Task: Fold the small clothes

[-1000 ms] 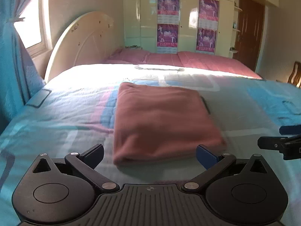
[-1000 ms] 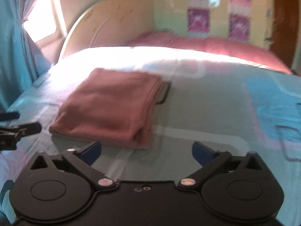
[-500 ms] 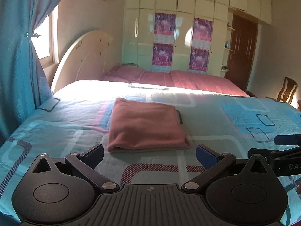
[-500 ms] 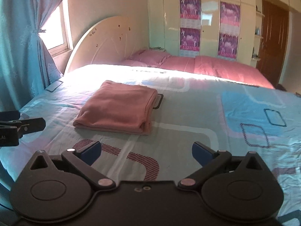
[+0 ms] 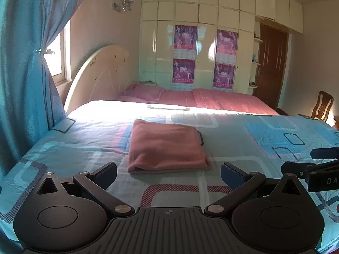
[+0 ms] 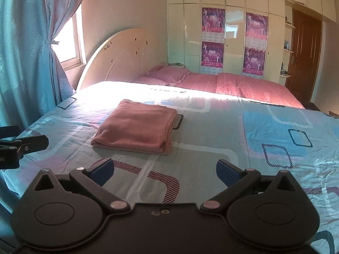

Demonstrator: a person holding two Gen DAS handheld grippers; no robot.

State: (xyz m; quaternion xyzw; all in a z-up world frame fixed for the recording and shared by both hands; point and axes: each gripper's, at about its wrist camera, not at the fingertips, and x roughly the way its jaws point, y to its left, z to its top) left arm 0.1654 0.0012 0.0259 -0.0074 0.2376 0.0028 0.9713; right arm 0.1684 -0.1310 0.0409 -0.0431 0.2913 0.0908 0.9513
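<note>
A pink garment (image 5: 167, 146) lies folded into a flat rectangle on the blue patterned bedspread (image 5: 264, 139). It also shows in the right wrist view (image 6: 137, 127), ahead and to the left. My left gripper (image 5: 168, 174) is open and empty, held back from the garment's near edge and above the bed. My right gripper (image 6: 165, 171) is open and empty, also well short of the garment. The right gripper's side shows at the right edge of the left wrist view (image 5: 313, 169); the left gripper shows at the left edge of the right wrist view (image 6: 21, 146).
A cream headboard (image 5: 97, 74) and blue curtains (image 5: 23, 84) stand at the left. A second bed with a pink cover (image 5: 211, 99) lies behind, before cream wardrobes (image 5: 203, 48). A wooden door (image 5: 271, 72) and chair (image 5: 322, 105) are at the right.
Both grippers have pulled back and up from the folded garment, which now looks smaller and farther away. Both stayed open and empty. The garment has not moved.
</note>
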